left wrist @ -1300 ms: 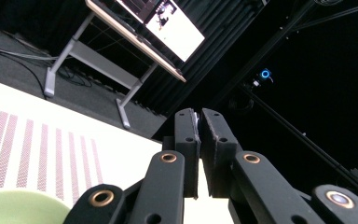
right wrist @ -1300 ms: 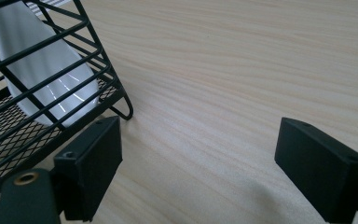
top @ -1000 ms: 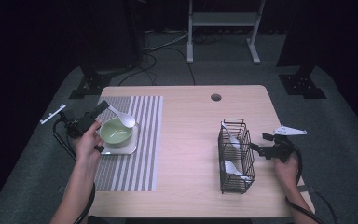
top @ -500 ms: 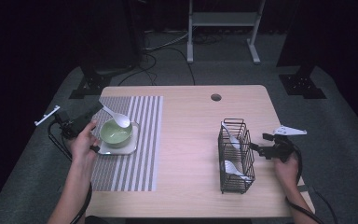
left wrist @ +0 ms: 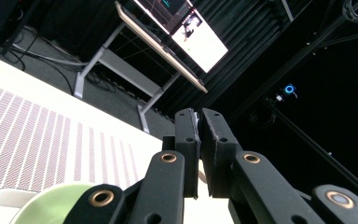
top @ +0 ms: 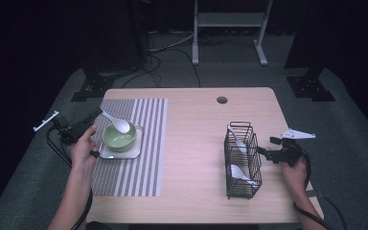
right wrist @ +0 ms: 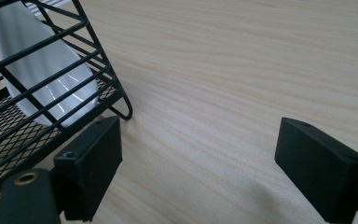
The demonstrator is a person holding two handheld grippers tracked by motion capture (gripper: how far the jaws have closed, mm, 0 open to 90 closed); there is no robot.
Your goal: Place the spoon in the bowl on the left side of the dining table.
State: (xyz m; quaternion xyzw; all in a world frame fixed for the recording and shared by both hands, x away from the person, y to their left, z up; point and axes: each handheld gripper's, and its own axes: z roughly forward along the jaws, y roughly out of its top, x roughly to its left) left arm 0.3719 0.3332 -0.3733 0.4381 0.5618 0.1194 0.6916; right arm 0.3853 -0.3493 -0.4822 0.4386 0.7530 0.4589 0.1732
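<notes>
Figure: spoon transfer, seen from above and along each gripper. I take the green bowl (top: 119,136) as my landmark. The wooden table (top: 196,143) carries a striped mat (top: 134,158) under the bowl, which sits on a small square tray (top: 135,152). Well to the bowl's right stands a black wire basket (top: 242,160) with two white spoons (top: 238,173) still inside.

A third white spoon (top: 117,122) rests its scoop on the bowl's far rim; its handle runs up and away to the far left, toward my left gripper (top: 74,128). In the left gripper view those jaws stand pressed together on a thin white edge, which I judge to be the spoon's handle (left wrist: 196,122). My right gripper (top: 268,153) waits just beyond the basket, jaws wide apart over bare wood.

The left hand (top: 84,148) is nearer by far. I judge the coming move turns on that long axis: letting go should leave the spoon leaning in the bowl.
</notes>
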